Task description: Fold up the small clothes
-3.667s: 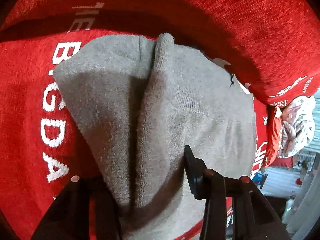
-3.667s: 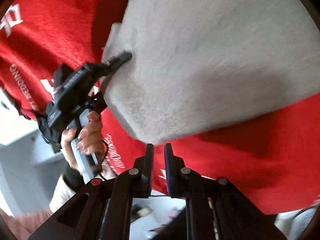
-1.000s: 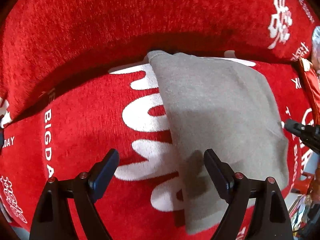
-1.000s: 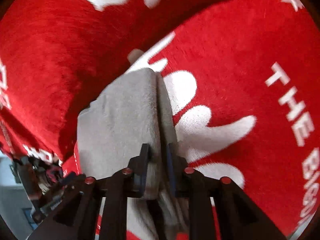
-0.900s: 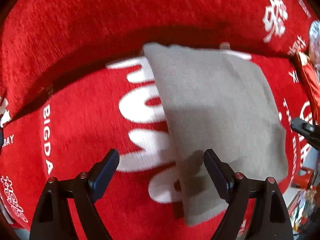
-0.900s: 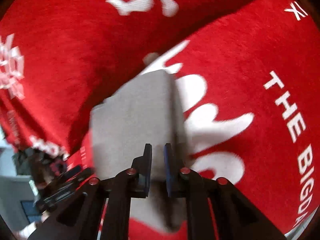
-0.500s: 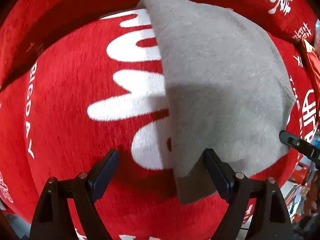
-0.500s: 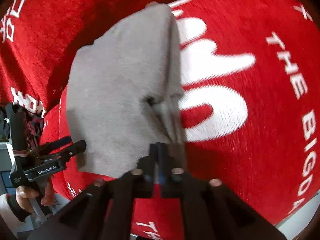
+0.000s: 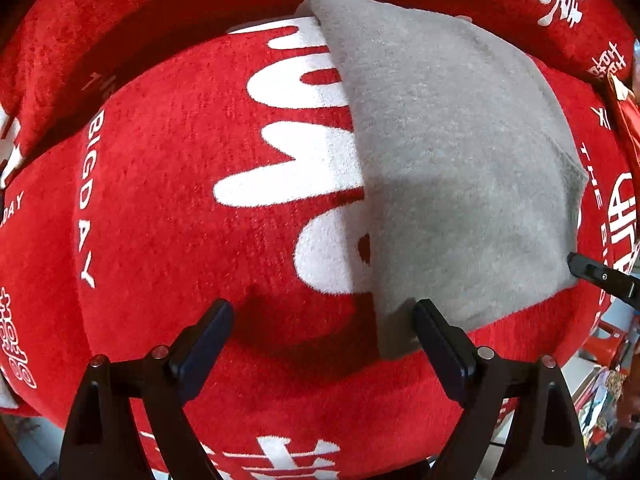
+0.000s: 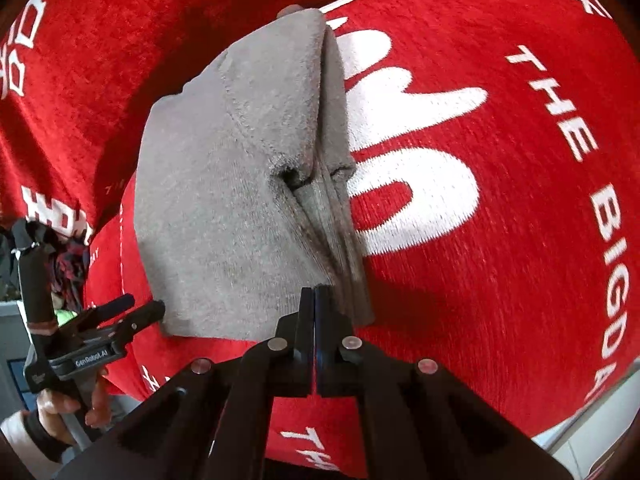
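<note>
A folded grey knit cloth (image 9: 452, 168) lies flat on a red blanket with white lettering (image 9: 192, 216). My left gripper (image 9: 322, 332) hangs open just above the blanket. Its right finger (image 9: 440, 344) stands at the cloth's near left corner, and nothing is pinched. In the right wrist view the grey cloth (image 10: 224, 200) shows a pucker and layered fold edges running toward my right gripper (image 10: 315, 300). That gripper is shut, its tips at the cloth's near edge; I see no cloth held between them. The left gripper (image 10: 140, 308) sits open beside the cloth's other near corner.
A raised red cushion (image 9: 200, 4) in the same blanket rises behind the cloth. The seat's front edge drops away just below both grippers. Red clutter and a stool (image 9: 600, 340) lie off to the right. A person's hand (image 10: 68, 404) holds the left tool.
The cloth, earlier pinched and draped, now lies flat. My right gripper's jaws have gone from a narrow gap to fully shut. Both grippers have moved in closer to the cloth's near edge.
</note>
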The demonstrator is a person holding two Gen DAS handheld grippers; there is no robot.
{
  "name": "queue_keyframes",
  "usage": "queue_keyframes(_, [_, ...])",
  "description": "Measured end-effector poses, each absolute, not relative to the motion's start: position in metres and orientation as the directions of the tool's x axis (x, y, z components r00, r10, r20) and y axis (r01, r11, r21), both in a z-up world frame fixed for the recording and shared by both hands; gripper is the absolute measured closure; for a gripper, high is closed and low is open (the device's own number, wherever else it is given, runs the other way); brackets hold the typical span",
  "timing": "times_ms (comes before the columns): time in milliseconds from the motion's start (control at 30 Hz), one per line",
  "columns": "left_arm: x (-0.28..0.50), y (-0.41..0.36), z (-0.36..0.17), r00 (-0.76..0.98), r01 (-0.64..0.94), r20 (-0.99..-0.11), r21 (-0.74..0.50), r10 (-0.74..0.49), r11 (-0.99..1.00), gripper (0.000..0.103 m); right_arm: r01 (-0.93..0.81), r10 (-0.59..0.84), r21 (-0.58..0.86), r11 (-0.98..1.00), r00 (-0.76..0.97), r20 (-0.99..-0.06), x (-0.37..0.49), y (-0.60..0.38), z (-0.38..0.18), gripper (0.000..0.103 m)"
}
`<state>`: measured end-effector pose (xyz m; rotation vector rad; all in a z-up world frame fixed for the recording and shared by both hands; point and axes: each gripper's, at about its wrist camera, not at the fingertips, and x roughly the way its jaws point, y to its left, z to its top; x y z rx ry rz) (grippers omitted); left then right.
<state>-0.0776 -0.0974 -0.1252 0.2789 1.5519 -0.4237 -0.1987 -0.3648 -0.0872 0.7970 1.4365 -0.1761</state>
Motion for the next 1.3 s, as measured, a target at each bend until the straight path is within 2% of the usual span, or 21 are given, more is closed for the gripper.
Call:
queue_keyframes(300, [-0.096, -0.063, -0.105, -0.015, 0.391, -0.993, -0.116, -0.120, 0.913, 0.011, 0.599, 0.269, 0.313, 0.737, 0.165, -0.949, -0.209, -0.344, -0.068, 0.100])
queue_keyframes(633, [-0.110, -0.024, -0.067, 0.017, 0.383, -0.985, -0.153, -0.172, 0.911, 0.011, 0.599, 0.286, 0.338, 0.726, 0.185, -0.940, -0.220, -0.301, -0.046, 0.100])
queue_keyframes(667, [-0.111, -0.019, -0.064, 0.024, 0.380, -0.983, -0.158, -0.180, 0.912, 0.010, 0.597, 0.286, 0.340, 0.727, 0.187, -0.940, -0.221, -0.298, -0.045, 0.100])
queue_keyframes(700, [-0.107, -0.018, -0.063, 0.029, 0.378, -0.983, -0.156, -0.180, 0.912, 0.000, 0.595, 0.285, 0.341, 0.728, 0.190, -0.939, -0.222, -0.294, -0.043, 0.100])
queue_keyframes(867, [-0.108, -0.016, -0.067, 0.026, 0.398, -0.981, -0.168, -0.194, 0.902, 0.000, 0.589, 0.269, 0.331, 0.737, 0.194, -0.943, -0.227, -0.286, -0.036, 0.099])
queue_keyframes(900, [-0.109, -0.016, -0.069, 0.020, 0.401, -0.981, -0.170, -0.194, 0.900, 0.000, 0.588, 0.262, 0.325, 0.741, 0.194, -0.946, -0.227, -0.286, -0.035, 0.096])
queue_keyframes(967, [-0.108, -0.017, -0.072, 0.016, 0.405, -0.982, -0.165, -0.188, 0.899, 0.000, 0.587, 0.249, 0.313, 0.747, 0.189, -0.950, -0.226, -0.287, -0.033, 0.081])
queue_keyframes(1000, [-0.107, -0.017, -0.071, 0.020, 0.402, -0.982, -0.162, -0.186, 0.901, 0.000, 0.588, 0.243, 0.307, 0.748, 0.188, -0.952, -0.226, -0.289, -0.032, 0.064])
queue_keyframes(1033, [-0.105, -0.017, -0.071, 0.020, 0.394, -0.982, -0.165, -0.188, 0.904, 0.000, 0.590, 0.232, 0.299, 0.750, 0.189, -0.954, -0.224, -0.293, -0.031, 0.060])
queue_keyframes(1300, [-0.064, -0.031, -0.083, 0.030, 0.260, -0.993, -0.099, -0.111, 0.961, 0.000, 0.553, 0.188, 0.278, 0.786, 0.215, -0.958, -0.154, -0.360, -0.034, 0.060])
